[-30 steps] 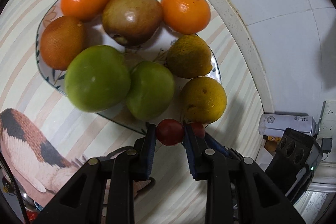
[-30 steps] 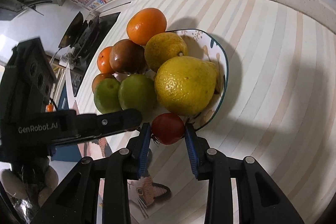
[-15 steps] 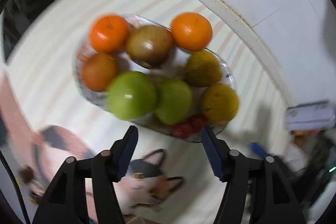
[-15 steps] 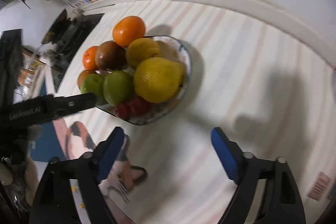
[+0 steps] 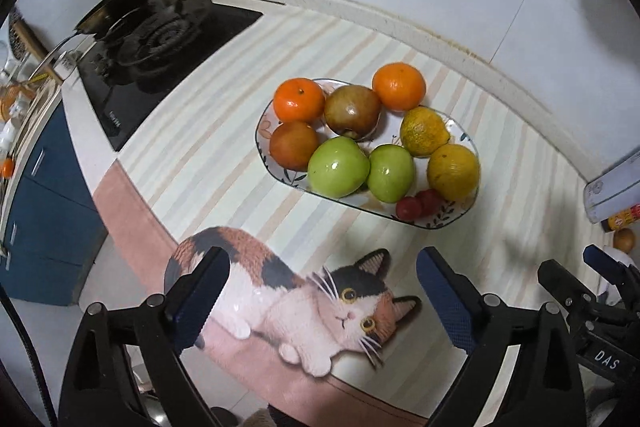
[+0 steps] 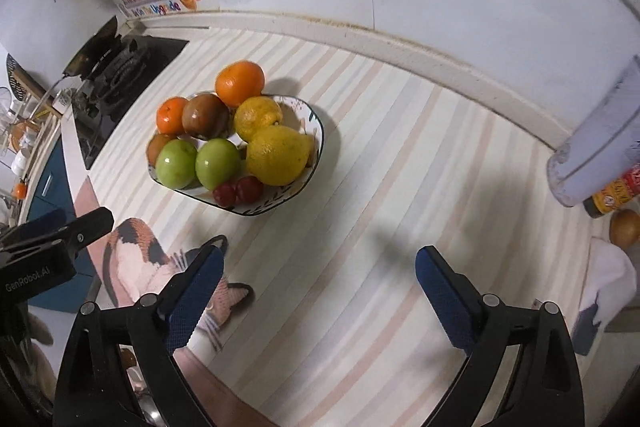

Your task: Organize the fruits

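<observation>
A patterned plate (image 5: 434, 225) (image 6: 290, 197) on the striped counter holds two oranges (image 5: 299, 99), two brownish fruits (image 5: 352, 111), two green apples (image 5: 338, 167) (image 6: 176, 163), two yellow citrus fruits (image 5: 453, 171) (image 6: 278, 155) and two small red tomatoes (image 5: 409, 207) (image 6: 249, 189) at its near rim. My left gripper (image 5: 322, 301) is open and empty, pulled back above the cat picture. My right gripper (image 6: 320, 293) is open and empty, back from the plate. Each gripper shows at the edge of the other's view.
A black gas stove (image 5: 160, 39) with a pan stands at the far left. A cat-print mat (image 5: 304, 303) lies at the counter's front edge. A white can (image 6: 596, 143), a small bottle (image 6: 612, 197) and a brown round item (image 6: 625, 227) stand at the right. A tiled wall runs behind.
Both grippers let go of the red tomatoes onto the plate's near rim, opened wide and pulled back and up from the plate.
</observation>
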Action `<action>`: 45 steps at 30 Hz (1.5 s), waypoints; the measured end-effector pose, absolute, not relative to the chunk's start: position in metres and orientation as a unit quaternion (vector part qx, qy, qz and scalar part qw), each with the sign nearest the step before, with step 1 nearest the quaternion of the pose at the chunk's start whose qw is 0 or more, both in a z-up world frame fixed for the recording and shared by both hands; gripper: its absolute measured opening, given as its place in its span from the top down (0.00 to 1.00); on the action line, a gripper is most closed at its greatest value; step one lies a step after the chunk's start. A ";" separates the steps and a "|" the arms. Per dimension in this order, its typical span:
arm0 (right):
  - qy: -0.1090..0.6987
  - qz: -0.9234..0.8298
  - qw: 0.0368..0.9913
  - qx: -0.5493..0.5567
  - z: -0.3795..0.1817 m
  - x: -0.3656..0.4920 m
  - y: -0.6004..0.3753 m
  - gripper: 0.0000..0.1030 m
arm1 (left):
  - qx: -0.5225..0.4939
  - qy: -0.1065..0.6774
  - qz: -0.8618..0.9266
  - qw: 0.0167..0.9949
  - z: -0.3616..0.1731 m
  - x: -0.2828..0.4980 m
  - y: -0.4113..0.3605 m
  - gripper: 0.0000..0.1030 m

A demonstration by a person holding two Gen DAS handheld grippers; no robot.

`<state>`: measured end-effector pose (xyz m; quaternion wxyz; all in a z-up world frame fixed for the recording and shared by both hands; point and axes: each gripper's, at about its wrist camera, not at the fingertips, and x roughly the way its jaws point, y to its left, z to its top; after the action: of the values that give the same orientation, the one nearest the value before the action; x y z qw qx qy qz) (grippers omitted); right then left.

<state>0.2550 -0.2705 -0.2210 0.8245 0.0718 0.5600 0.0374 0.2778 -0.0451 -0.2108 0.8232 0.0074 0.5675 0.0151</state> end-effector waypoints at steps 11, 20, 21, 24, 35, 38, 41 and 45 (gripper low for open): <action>0.518 0.054 0.853 0.029 -0.124 0.182 -0.260 0.04 | -0.001 0.511 0.011 0.860 -0.133 0.207 -0.052 0.07; 0.473 0.057 0.879 0.029 -0.044 0.114 -0.251 0.04 | 0.020 0.472 -0.001 0.881 -0.070 0.139 -0.047 0.07; 0.468 0.058 0.881 0.030 -0.037 0.108 -0.250 0.04 | 0.016 0.469 -0.003 0.883 -0.063 0.131 -0.045 0.07; 0.458 0.057 0.887 0.033 -0.019 0.089 -0.249 0.04 | 0.011 0.458 -0.003 0.889 -0.050 0.115 -0.040 0.07; 0.443 0.067 0.893 0.034 0.016 0.048 -0.246 0.04 | 0.002 0.441 -0.014 0.897 -0.022 0.074 -0.040 0.07; 0.446 0.068 0.892 0.032 0.015 0.050 -0.244 0.04 | 0.000 0.441 -0.011 0.898 -0.023 0.075 -0.039 0.07; 0.446 0.067 0.892 0.031 0.011 0.060 -0.243 0.04 | 0.000 0.439 -0.005 0.899 -0.023 0.082 -0.036 0.07; 0.444 0.062 0.893 0.034 0.003 0.080 -0.242 0.04 | 0.001 0.433 0.010 0.901 -0.026 0.098 -0.031 0.07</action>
<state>0.0801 -0.2417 0.0033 0.8933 0.0339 0.4438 0.0624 0.0982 -0.0309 -0.0259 0.9013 0.0014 0.4330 0.0101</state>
